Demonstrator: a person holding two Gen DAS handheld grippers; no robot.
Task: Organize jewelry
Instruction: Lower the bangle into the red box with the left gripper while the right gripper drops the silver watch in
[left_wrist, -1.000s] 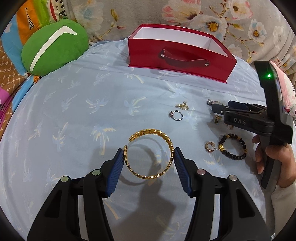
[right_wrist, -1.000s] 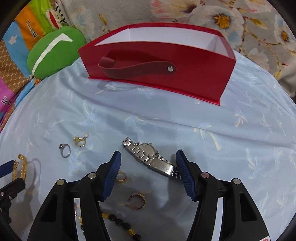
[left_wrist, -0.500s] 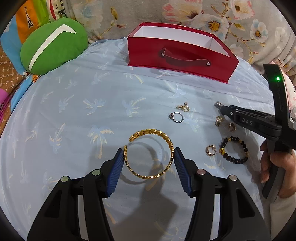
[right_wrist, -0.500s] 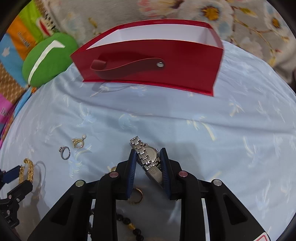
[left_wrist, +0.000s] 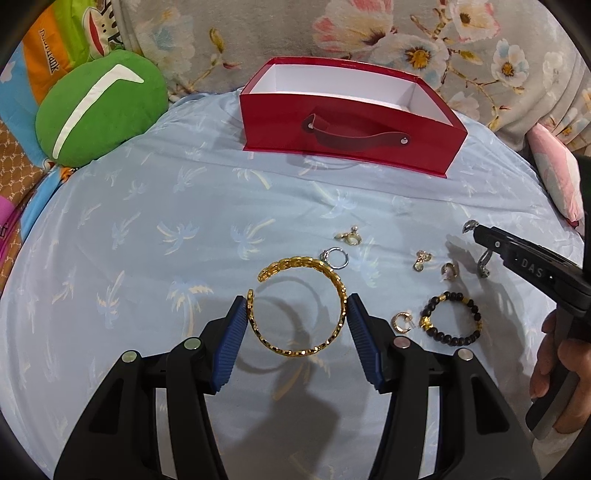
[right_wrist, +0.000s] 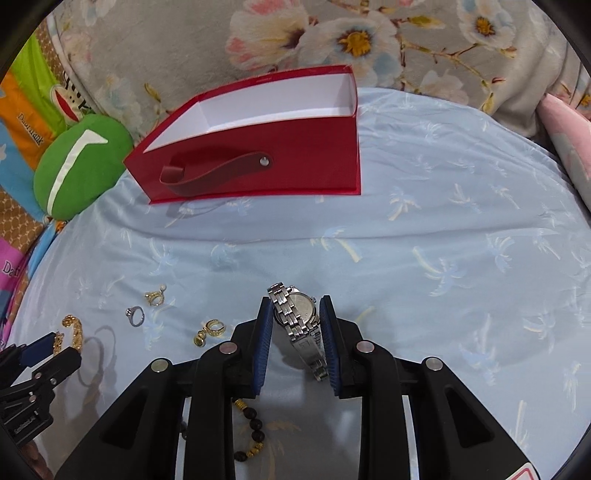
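Right gripper fingers pinch the watch; left gripper fingers clasp the gold bangle.

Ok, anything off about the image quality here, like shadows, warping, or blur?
Left wrist view: sharp, fisheye bends the bed edge, dark vignette corners; the gold bangle throws a ring shadow on the sheet. Right wrist view: same bowing tilts the red box; the watch stays crisp, with mild glare on its links.
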